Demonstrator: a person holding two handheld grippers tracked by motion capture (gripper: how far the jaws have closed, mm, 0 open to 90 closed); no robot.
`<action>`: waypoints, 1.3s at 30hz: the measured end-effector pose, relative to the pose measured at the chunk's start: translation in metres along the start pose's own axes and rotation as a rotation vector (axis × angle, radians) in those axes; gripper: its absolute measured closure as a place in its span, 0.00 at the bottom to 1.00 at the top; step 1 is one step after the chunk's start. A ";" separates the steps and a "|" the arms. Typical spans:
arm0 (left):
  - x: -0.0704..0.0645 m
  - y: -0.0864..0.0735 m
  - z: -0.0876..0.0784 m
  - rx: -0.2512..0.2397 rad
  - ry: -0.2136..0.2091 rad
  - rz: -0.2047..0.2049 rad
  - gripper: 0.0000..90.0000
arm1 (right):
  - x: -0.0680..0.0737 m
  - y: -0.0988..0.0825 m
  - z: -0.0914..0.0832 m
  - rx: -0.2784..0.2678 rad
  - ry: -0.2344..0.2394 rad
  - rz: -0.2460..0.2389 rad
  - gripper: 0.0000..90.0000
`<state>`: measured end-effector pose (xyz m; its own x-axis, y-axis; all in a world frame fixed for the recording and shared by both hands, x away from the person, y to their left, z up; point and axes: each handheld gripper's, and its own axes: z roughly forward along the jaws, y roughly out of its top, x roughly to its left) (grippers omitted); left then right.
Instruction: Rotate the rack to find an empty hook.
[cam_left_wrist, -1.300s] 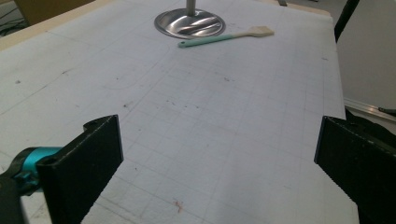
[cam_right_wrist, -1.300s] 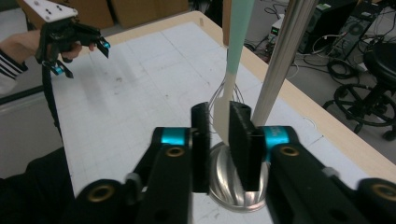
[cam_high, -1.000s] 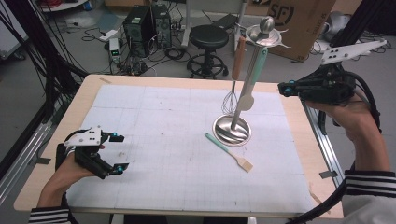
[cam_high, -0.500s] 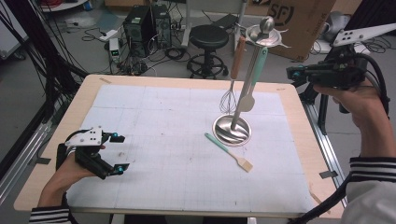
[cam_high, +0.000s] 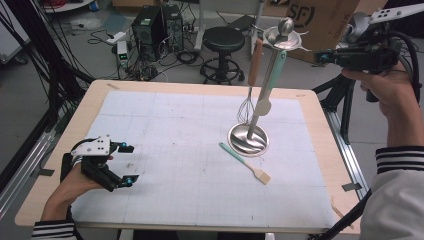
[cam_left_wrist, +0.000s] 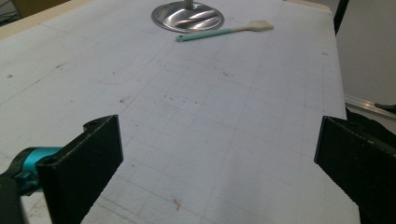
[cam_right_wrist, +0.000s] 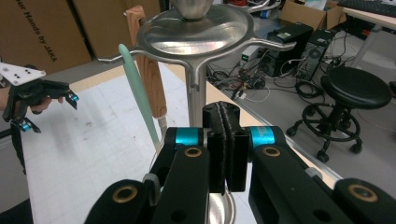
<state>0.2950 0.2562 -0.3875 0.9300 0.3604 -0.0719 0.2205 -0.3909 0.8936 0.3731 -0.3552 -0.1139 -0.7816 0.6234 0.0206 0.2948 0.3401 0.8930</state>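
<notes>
R gripper (cam_right_wrist: 226, 154), jaws shut & empty, level w/ steel utensil stand's top ring (cam_right_wrist: 201, 28), just ahead; teal silicone utensil (cam_right_wrist: 140, 88) hangs vertical.

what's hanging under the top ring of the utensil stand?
Under the top ring hang a wood-handled whisk and a mint-handled utensil. The right gripper covers their lower ends in its own view.
</notes>
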 end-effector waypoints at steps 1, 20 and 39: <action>0.000 0.000 0.000 0.002 0.000 -0.002 0.02 | 0.000 0.000 0.000 0.002 0.001 -0.004 0.99; -0.002 0.001 0.000 -0.004 0.003 0.002 0.02 | 0.024 0.011 0.002 -0.001 0.024 -0.060 0.99; -0.005 0.001 0.000 -0.005 0.000 0.009 0.02 | 0.044 0.015 0.008 0.012 0.048 -0.091 0.99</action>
<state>0.2907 0.2542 -0.3859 0.9319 0.3570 -0.0635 0.2105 -0.3899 0.8965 0.3476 -0.3174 -0.1028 -0.8307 0.5553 -0.0388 0.2277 0.4025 0.8866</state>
